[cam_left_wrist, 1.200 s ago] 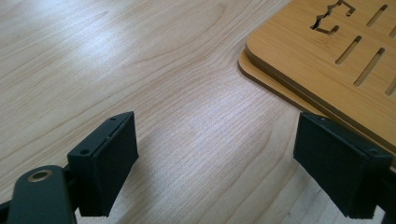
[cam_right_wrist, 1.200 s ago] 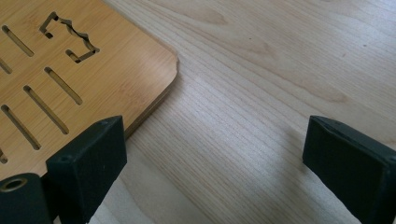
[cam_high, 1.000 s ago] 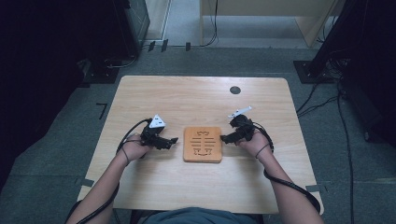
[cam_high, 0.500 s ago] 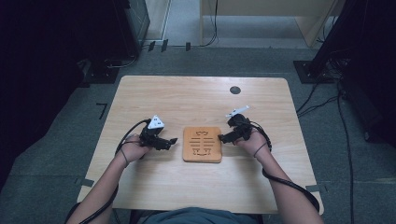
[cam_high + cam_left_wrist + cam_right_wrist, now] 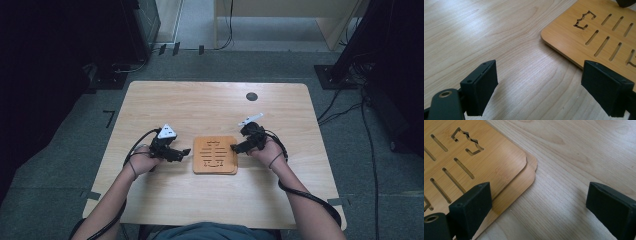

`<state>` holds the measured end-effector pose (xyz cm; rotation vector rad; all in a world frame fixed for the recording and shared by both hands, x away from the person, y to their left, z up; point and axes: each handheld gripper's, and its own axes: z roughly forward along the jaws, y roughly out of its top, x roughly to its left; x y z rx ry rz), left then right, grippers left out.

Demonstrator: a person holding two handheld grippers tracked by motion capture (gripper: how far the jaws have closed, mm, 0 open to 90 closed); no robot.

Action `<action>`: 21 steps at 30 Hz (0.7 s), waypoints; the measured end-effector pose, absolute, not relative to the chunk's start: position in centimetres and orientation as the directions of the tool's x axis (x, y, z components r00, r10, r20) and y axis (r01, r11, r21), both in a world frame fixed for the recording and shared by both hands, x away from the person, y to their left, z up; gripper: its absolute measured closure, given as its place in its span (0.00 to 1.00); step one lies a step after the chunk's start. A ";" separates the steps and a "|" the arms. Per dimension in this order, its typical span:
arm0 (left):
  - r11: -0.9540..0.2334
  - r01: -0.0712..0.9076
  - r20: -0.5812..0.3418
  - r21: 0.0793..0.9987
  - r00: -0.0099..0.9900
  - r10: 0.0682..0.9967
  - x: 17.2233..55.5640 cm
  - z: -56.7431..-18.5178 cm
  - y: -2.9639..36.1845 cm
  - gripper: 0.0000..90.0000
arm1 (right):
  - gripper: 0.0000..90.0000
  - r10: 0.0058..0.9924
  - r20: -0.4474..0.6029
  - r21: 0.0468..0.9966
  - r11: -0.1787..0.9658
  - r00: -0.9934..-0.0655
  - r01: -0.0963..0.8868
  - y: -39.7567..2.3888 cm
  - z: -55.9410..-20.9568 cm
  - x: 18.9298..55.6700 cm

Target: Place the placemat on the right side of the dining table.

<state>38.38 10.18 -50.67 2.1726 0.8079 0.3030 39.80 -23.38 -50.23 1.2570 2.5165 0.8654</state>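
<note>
A square wooden board (image 5: 215, 154) with cut slots lies flat near the table's middle. The right gripper view shows two boards stacked, the upper board (image 5: 474, 162) shifted a little off the lower board (image 5: 524, 180). My left gripper (image 5: 183, 152) is open just left of the board, one jaw over its edge (image 5: 574, 42). My right gripper (image 5: 235, 148) is open at the board's right edge, one jaw above the board's corner, the other above bare table. Nothing sits between either pair of jaws.
The light wooden table (image 5: 175, 105) has a small dark round disc (image 5: 252, 96) near its far right. Cables trail from both grippers over the person's wrists. Grey floor, dark equipment and cables surround the table.
Both grippers have crept slightly inward toward the board's edges. The board has not moved.
</note>
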 end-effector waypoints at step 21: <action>-0.493 0.452 -0.049 0.744 0.772 0.634 37.8 -50.5 10.2 0.14 | 0.07 0.769 0.073 0.592 0.479 -0.635 0.648 -21.7 -50.2 40.3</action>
